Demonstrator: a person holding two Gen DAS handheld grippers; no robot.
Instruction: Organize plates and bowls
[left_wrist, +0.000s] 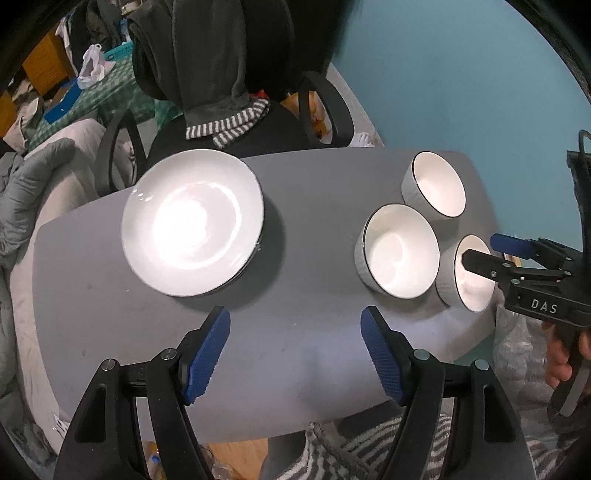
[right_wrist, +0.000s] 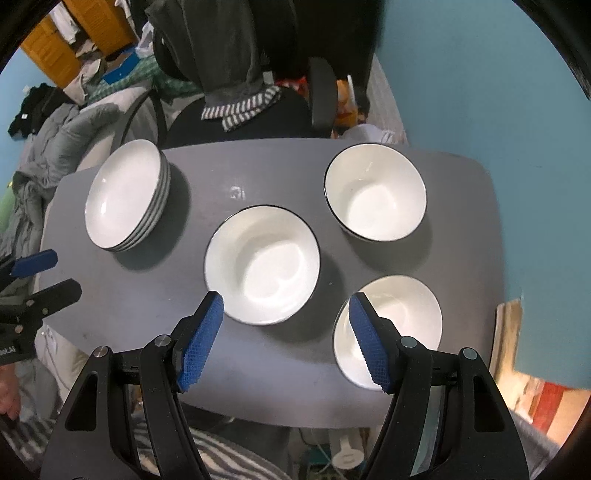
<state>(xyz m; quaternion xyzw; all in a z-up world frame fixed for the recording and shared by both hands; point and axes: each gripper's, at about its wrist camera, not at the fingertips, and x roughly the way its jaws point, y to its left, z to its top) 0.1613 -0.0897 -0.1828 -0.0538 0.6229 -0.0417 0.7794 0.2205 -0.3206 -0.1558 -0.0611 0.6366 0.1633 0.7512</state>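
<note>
A stack of white plates (left_wrist: 192, 221) sits at the left of the grey table (left_wrist: 295, 332); it also shows in the right wrist view (right_wrist: 125, 195). Three white bowls with dark rims stand at the right: a far bowl (left_wrist: 437, 184) (right_wrist: 375, 192), a middle bowl (left_wrist: 400, 251) (right_wrist: 262, 264) and a near bowl (left_wrist: 469, 275) (right_wrist: 391, 328). My left gripper (left_wrist: 295, 350) is open and empty above the table's front edge. My right gripper (right_wrist: 286, 339) is open and empty, hovering between the middle and near bowls; it also shows in the left wrist view (left_wrist: 480, 253).
An office chair (left_wrist: 229, 122) draped with dark clothes and a striped cloth stands behind the table. A blue wall (left_wrist: 461, 74) is at the right. Bedding and clutter (left_wrist: 44, 166) lie at the left. The table's front edge is near me.
</note>
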